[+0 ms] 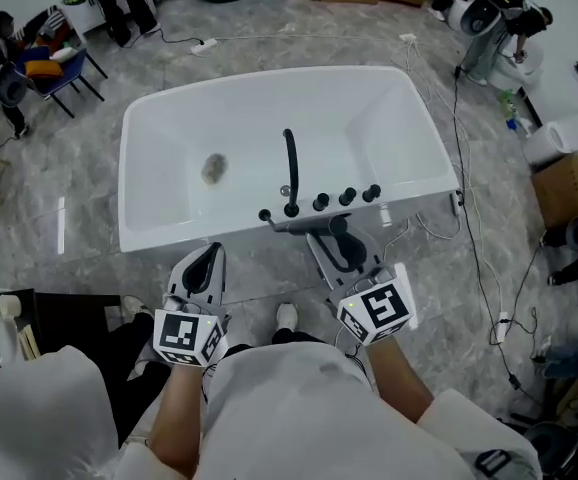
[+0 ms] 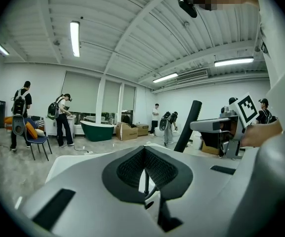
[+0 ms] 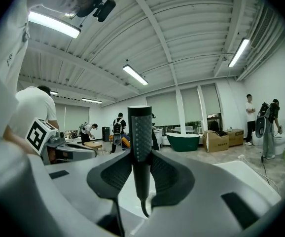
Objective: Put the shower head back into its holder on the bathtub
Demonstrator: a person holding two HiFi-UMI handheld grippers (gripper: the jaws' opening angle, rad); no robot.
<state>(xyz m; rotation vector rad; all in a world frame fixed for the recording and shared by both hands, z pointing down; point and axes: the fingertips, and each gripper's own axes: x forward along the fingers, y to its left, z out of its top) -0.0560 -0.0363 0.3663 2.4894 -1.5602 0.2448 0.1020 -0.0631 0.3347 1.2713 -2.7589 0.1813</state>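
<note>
The white bathtub [image 1: 159,138] lies ahead of me, with a black curved spout [image 1: 290,163] and a row of black knobs [image 1: 347,196] on its near rim. The black stick shower head [image 3: 141,132] stands upright between the pads of my right gripper [image 3: 141,157], which is shut on it. In the head view this gripper [image 1: 346,250] hovers just short of the tub's near rim, below the knobs. My left gripper [image 1: 205,268] is to the left at the rim, its jaws shut [image 2: 145,154] with nothing between them. The shower head [image 2: 192,125] also shows at its right.
Cables [image 1: 479,258] trail over the floor right of the tub. Cardboard boxes [image 1: 567,183] and white fixtures [image 1: 489,23] stand at the right, and chairs with bags [image 1: 39,63] at the far left. Several people [image 2: 61,120] and a green tub [image 3: 183,141] are across the room.
</note>
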